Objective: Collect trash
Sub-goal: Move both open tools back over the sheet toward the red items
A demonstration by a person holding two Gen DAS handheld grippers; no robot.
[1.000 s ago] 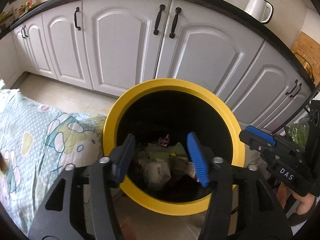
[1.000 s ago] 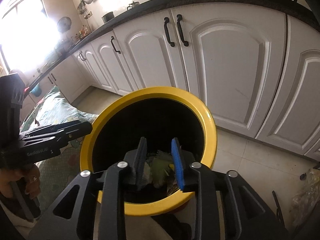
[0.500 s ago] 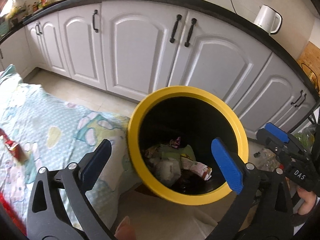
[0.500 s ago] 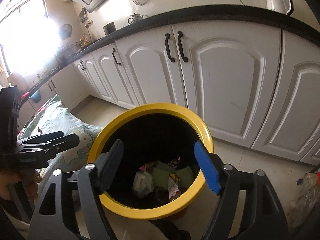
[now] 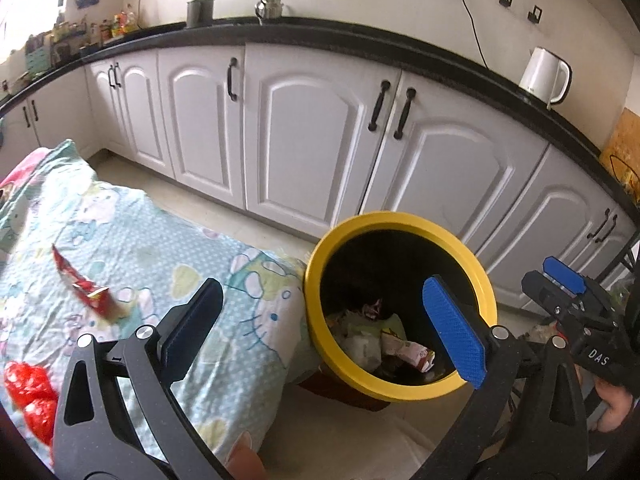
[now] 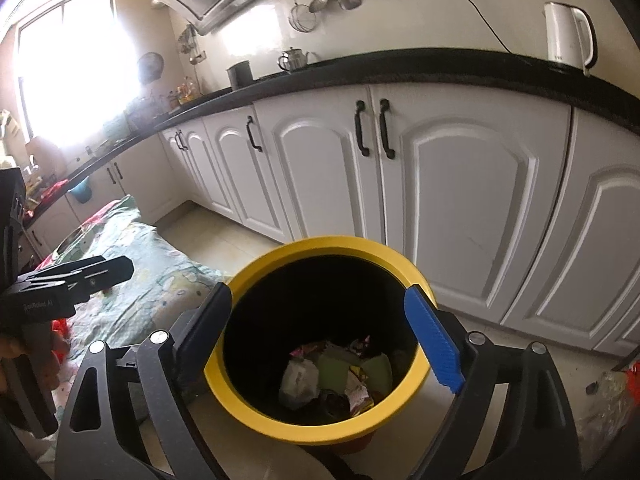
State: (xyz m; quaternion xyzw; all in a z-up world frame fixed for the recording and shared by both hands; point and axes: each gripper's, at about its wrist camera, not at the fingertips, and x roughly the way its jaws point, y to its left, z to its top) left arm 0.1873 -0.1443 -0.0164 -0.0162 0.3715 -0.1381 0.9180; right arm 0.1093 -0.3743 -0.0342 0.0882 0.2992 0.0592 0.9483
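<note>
A yellow-rimmed black bin [image 5: 472, 260] [image 6: 256, 412] stands on the floor beside a cloth-covered table, with several crumpled wrappers [image 5: 376, 340] [image 6: 332, 372] at its bottom. My left gripper [image 5: 324, 328] is open and empty above the bin's left rim. My right gripper [image 6: 324, 340] is open and empty over the bin mouth; it also shows in the left wrist view [image 5: 568, 292]. A red wrapper [image 5: 80, 284] lies on the patterned cloth [image 5: 140, 248], and more red trash [image 5: 28, 392] lies at its near left edge.
White cabinets [image 5: 312, 148] with black handles run behind the bin under a black counter [image 6: 440, 68]. A white kettle [image 5: 544, 76] stands on the counter. A clear bag [image 6: 612, 396] lies on the floor at right.
Both grippers have opened wide and pulled up and back from the bin. The trash they held now lies in the bin. The left view has swung left, showing the cloth and red wrappers.
</note>
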